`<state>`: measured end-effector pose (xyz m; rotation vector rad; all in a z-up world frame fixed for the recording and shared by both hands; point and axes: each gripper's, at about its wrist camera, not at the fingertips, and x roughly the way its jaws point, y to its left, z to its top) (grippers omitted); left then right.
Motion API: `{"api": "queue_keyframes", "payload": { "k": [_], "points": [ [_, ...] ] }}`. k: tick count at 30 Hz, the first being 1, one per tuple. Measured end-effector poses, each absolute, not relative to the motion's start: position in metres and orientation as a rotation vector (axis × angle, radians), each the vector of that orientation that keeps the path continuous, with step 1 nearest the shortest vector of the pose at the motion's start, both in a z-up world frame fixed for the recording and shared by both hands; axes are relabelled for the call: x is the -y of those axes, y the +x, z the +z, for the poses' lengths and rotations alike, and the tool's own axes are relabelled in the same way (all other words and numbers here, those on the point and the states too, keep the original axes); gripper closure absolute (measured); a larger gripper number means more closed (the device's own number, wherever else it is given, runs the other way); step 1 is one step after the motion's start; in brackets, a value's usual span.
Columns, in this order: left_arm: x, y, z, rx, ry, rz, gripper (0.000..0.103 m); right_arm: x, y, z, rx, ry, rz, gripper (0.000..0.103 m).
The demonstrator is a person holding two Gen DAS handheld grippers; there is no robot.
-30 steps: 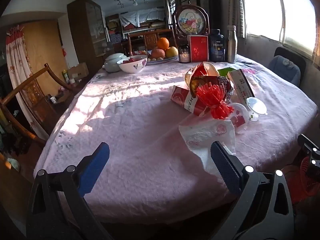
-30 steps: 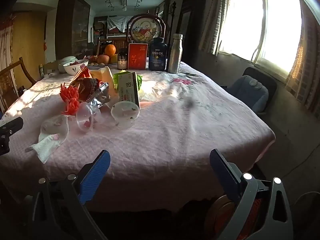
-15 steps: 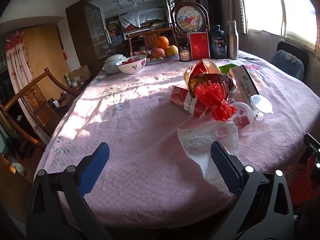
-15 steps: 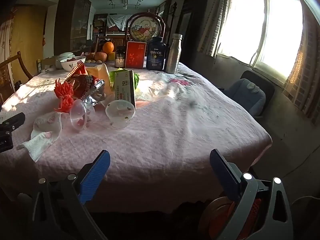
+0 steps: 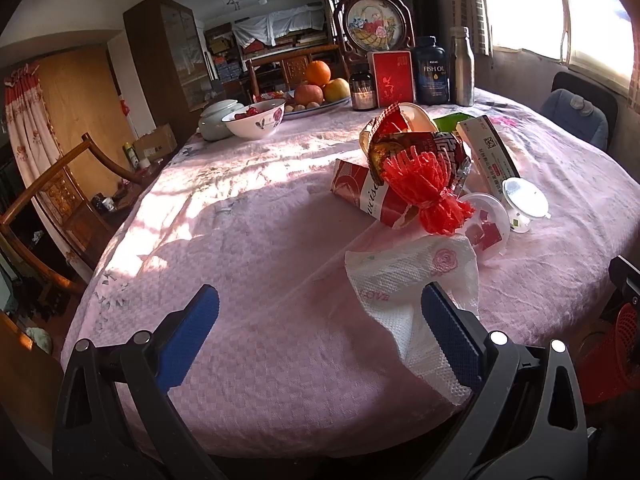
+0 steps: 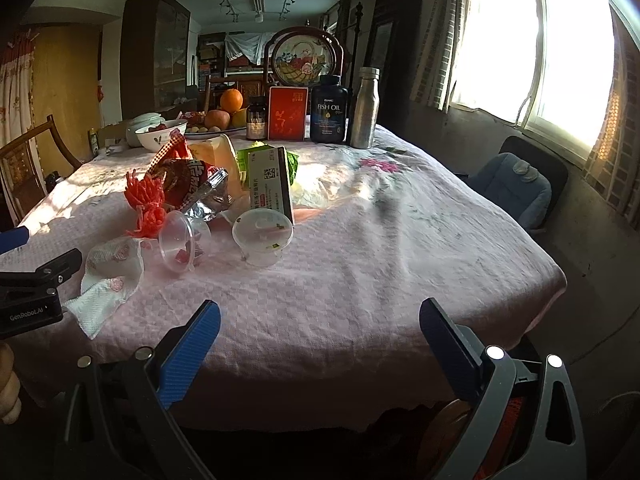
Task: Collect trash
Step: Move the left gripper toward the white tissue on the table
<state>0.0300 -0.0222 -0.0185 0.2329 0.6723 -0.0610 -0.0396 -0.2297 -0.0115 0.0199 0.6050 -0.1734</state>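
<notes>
We read "GNC FISH OIL" on the dark bottle [image 6: 329, 109] at twelve o'clock, "LOVE" in pink on the paper napkin [image 5: 412, 280], and "GenRobot.AI" on the left gripper's body [image 6: 30, 308] at nine o'clock.

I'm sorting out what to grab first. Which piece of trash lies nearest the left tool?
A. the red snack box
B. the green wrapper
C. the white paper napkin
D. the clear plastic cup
C: the napkin lies at the table's near edge, right by the open left tool, with the cup and snack box farther back.
</notes>
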Motion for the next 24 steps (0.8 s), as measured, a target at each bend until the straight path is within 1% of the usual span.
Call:
{"api": "queue_keyframes", "payload": {
  "k": [24],
  "points": [
    [0.0230, 0.0287, -0.0206, -0.678, 0.233, -0.065, 0.006, 0.2280, -0.0371, -0.0077, -0.607, 0.032, -0.168, 0.006]
  ]
}}
